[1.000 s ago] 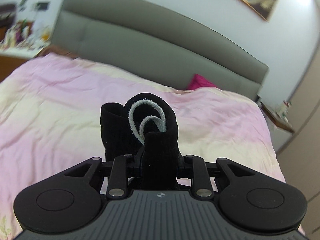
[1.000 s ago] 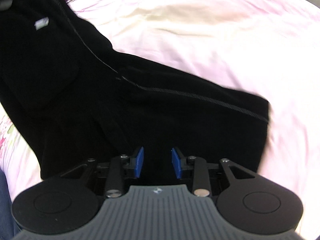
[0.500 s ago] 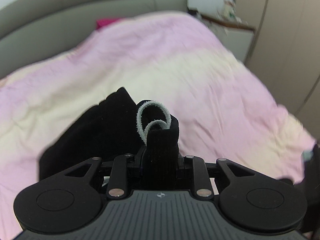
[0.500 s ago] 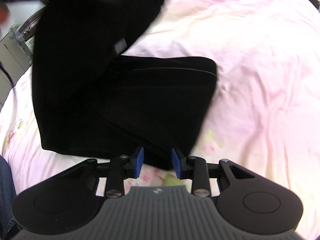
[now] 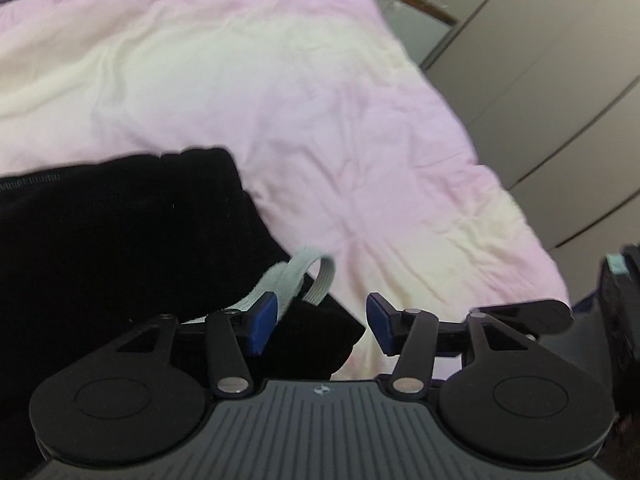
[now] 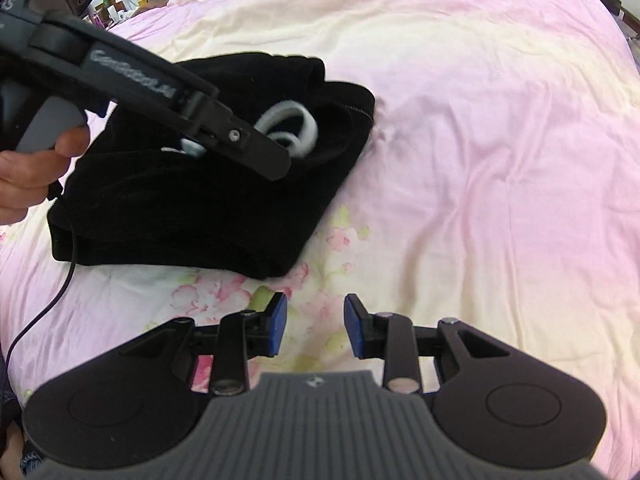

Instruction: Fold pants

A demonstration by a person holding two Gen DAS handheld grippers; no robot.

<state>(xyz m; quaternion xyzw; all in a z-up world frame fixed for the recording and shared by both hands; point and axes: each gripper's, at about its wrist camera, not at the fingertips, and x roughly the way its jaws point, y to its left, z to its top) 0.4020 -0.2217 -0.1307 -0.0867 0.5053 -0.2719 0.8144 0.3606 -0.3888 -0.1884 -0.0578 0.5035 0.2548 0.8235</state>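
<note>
So the black fleecy pants (image 6: 208, 168) are lying in a chunky folded bundle on the pink-and-cream floral bed cover (image 6: 480, 160), over toward the left side of the bed as the right wrist camera sees it. The bundle's near edge is a fairly straight fold line, the right edge slants up to a rounded corner, and a pale grey drawstring loop (image 6: 290, 128) is curled on top near that corner.

The left gripper (image 5: 322, 322) is hovering right over the top of the bundle with its blue-padded fingers (image 5: 262, 322) spread apart and nothing pinched between them. From its own camera the drawstring loop (image 5: 308, 276) sits just in front of the left pad, touching or nearly so, can't really tell. A corner of the pants (image 5: 320, 336) pokes into the gap between the fingers but isn't clamped. You can see the person's hand (image 6: 28, 176) on the handle from the other view, thin black cable (image 6: 60, 280) dangling down across the bundle's left edge.

The right gripper (image 6: 316, 330) is also spread wide and holding nothing, hanging over bare flowery cover just short of the bundle's near edge, not touching it.

Loads of open cover to the right of and beyond the pants. Beige wardrobe doors (image 5: 540, 80) run along the far side of the bed.
</note>
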